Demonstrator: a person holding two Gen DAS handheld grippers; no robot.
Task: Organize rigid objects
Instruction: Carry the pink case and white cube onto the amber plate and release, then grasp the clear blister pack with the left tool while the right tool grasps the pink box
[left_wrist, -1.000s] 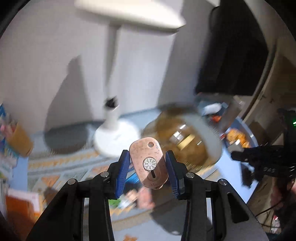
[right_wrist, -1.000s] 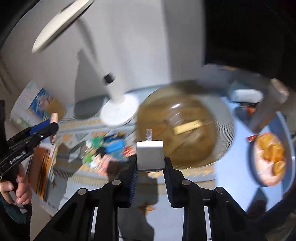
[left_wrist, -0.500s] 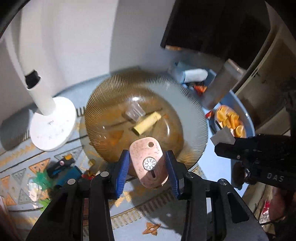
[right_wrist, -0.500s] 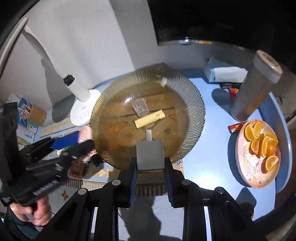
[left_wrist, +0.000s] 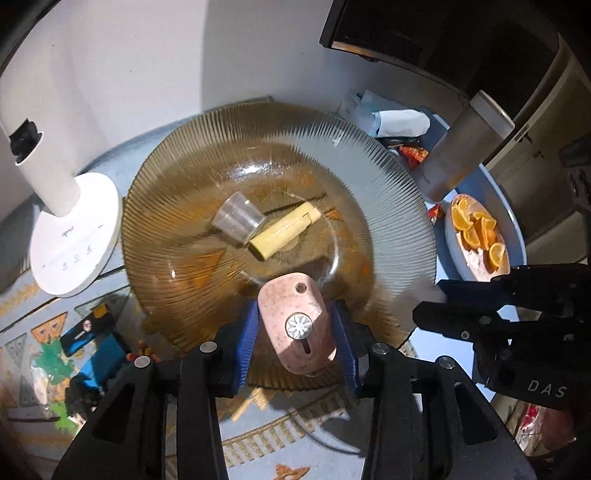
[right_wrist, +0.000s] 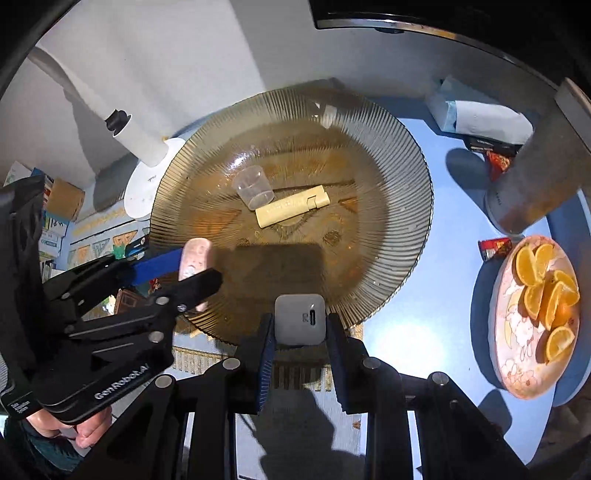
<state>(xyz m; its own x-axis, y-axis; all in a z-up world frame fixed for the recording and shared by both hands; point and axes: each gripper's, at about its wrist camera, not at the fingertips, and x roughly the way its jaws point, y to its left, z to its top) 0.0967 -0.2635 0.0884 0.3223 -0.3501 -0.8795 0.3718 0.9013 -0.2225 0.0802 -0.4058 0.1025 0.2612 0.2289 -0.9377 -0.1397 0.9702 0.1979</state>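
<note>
Pink and speckled, the tag (left_wrist: 295, 328) sits between the blue pads of the left gripper (left_wrist: 297, 341), just as it did a second ago. Back then the pads pinched it tight; now the jaws are opening, and a thin gap shows on each side of it. The tag is a rounded oval with a small hole near its far end and a white flower button in the middle. It pokes forward out of the gripper, over the near rim of the bowl (left_wrist: 388, 177).

The right gripper (right_wrist: 300, 334) stays clamped on a small grey box (right_wrist: 300, 323), a rounded square with a slot in its face. The box also hangs just over the near rim of the bowl.

A second ago both views were blurry and the bowl was farther off. Now it is sharp and fills the space right ahead of both grippers.

Farther ahead, deep in the brown ribbed glass bowl, a clear cup (left_wrist: 238, 219) lies tipped on its side. It touches a yellow stick (left_wrist: 284, 229).

Off to the left of the bowl stands a white lamp (left_wrist: 72, 236). To the right sit a plate (right_wrist: 517, 369) of orange slices and a tall grey bottle (left_wrist: 458, 147).
</note>
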